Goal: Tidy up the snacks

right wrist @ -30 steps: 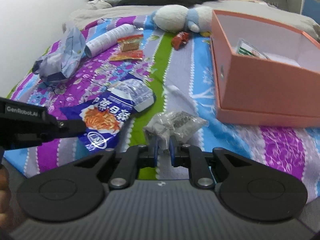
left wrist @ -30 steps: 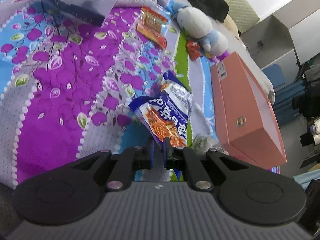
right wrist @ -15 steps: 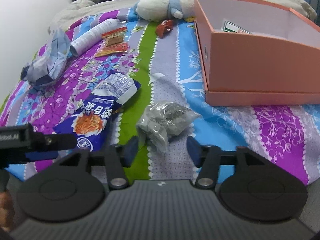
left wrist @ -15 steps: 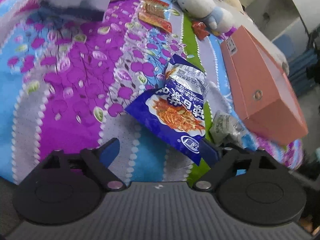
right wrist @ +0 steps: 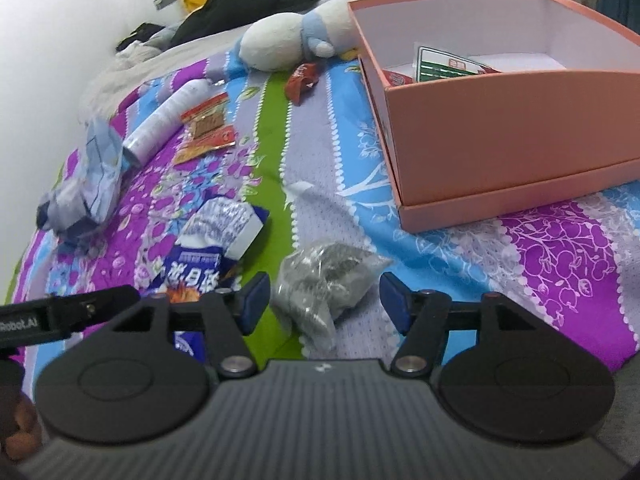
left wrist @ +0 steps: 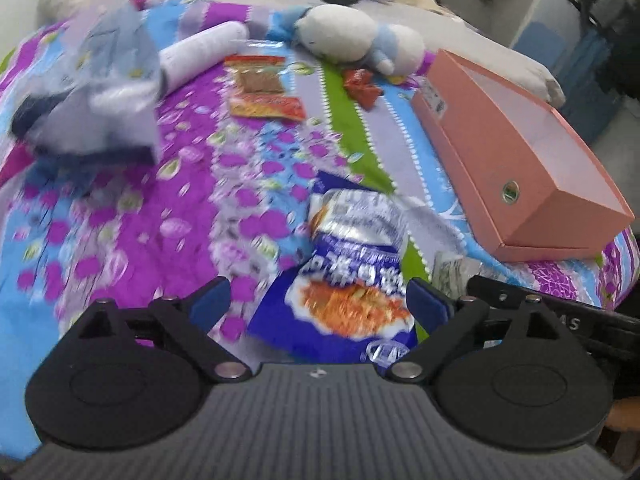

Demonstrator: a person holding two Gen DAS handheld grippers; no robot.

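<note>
A blue noodle snack bag (left wrist: 352, 264) lies on the patterned bed cover between the blue pads of my left gripper (left wrist: 318, 300). Its jaws are opening wide and the pads do not touch the bag. My right gripper (right wrist: 325, 300) stands open around a clear packet of grey bits (right wrist: 324, 280), with its fingers clear of both sides. The same blue bag (right wrist: 208, 248) shows to the left of the right gripper. An open pink box (right wrist: 500, 132) sits at the right with a green-and-white packet (right wrist: 444, 64) inside. The pink box (left wrist: 520, 160) also appears at the right of the left wrist view.
Further up the bed lie red-orange snack packets (left wrist: 260, 88), a red wrapper (left wrist: 360, 84), a white tube (left wrist: 200, 52) and a crumpled pale bag (left wrist: 100, 92). A white-and-blue plush toy (left wrist: 356, 36) rests near the box's far end. Dark clothes are piled at the head of the bed.
Both grippers went from shut to open. The blue bag and the grey packet now lie loose between the pads. The left gripper has risen a little and rolled.
</note>
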